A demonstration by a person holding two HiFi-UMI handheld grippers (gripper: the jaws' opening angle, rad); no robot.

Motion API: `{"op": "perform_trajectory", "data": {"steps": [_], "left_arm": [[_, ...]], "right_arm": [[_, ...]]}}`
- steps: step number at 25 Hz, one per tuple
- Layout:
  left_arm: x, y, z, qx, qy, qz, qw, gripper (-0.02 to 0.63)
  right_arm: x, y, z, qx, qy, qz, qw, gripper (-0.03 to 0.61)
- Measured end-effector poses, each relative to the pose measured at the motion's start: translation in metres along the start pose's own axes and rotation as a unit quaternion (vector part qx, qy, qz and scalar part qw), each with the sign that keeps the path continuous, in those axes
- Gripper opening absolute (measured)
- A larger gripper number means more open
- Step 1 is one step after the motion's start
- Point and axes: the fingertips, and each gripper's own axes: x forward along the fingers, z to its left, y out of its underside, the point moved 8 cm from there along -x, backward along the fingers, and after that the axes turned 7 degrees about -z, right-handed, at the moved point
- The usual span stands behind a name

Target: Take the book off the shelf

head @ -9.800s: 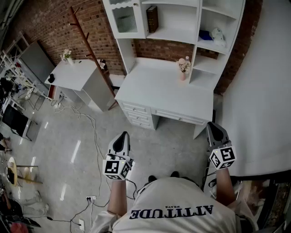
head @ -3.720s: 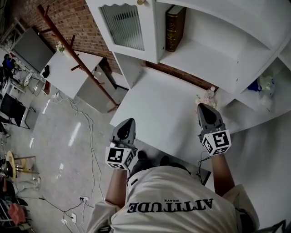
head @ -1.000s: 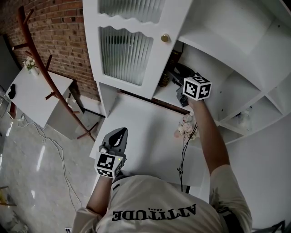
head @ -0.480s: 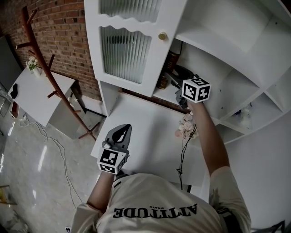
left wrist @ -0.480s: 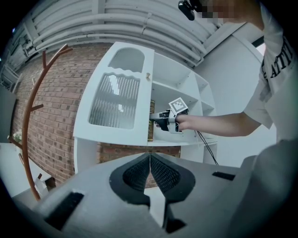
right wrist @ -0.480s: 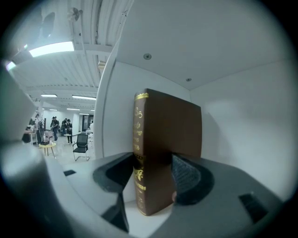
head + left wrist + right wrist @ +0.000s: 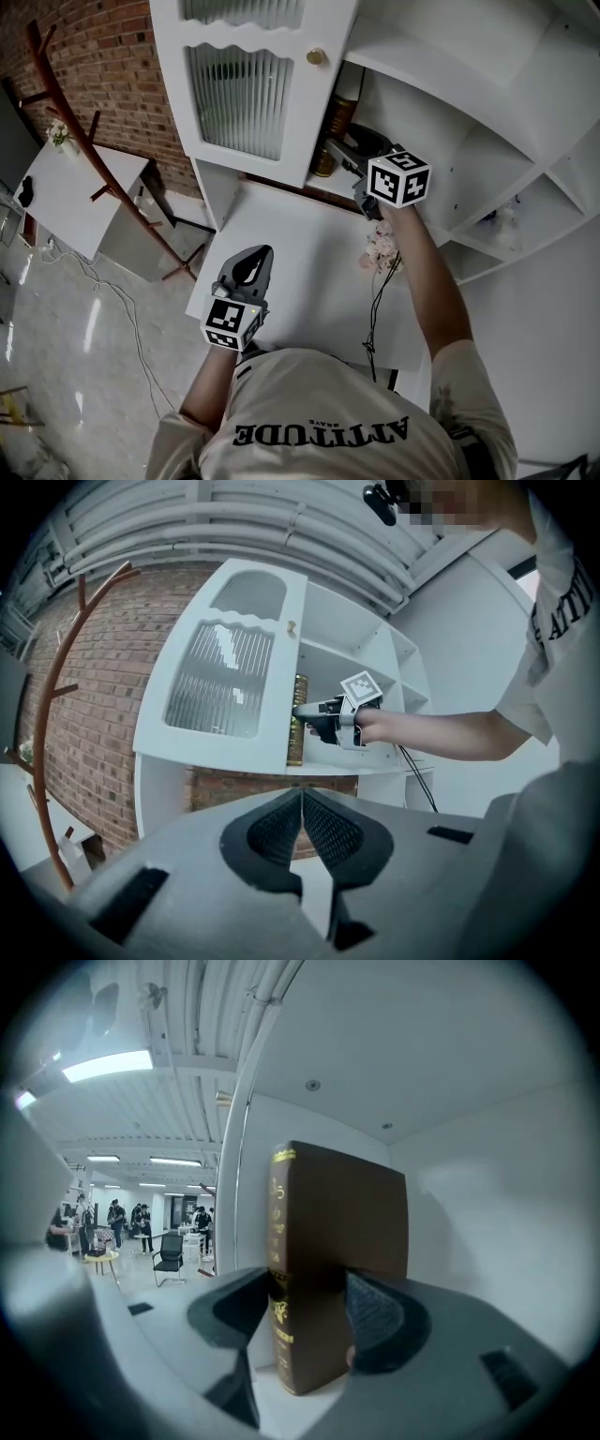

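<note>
A brown book (image 7: 330,1232) with gold print on its spine stands upright on the white shelf (image 7: 281,1415), close to the compartment's left wall. My right gripper (image 7: 309,1314) has a jaw on each side of its lower part, pads against both covers. From the head view the right gripper (image 7: 339,156) reaches into the shelf at the book (image 7: 331,131). The left gripper view shows the book (image 7: 296,726) and that gripper beside it. My left gripper (image 7: 253,259) hangs low over the desk's front left, jaws shut and empty (image 7: 302,803).
A ribbed glass cabinet door (image 7: 239,84) with a round knob (image 7: 316,57) stands just left of the book. A small vase of flowers (image 7: 380,248) sits on the white desk (image 7: 291,272) under my right arm. A wooden coat rack (image 7: 98,150) and a white side table (image 7: 61,202) are at left.
Since the earliest frames my right arm rose from the desk's front into the shelf. Over the last second it stays at the book; my left gripper barely moved.
</note>
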Motion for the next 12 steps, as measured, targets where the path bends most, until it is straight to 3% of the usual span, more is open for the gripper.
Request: {"op": "perform_trajectory", "data": {"steps": [12], "left_arm": [[0.026, -0.001, -0.007, 0.006, 0.01, 0.01, 0.9999, 0.028]], "right_arm": [[-0.01, -0.001, 0.019, 0.009, -0.012, -0.005, 1.0, 0.259]]}}
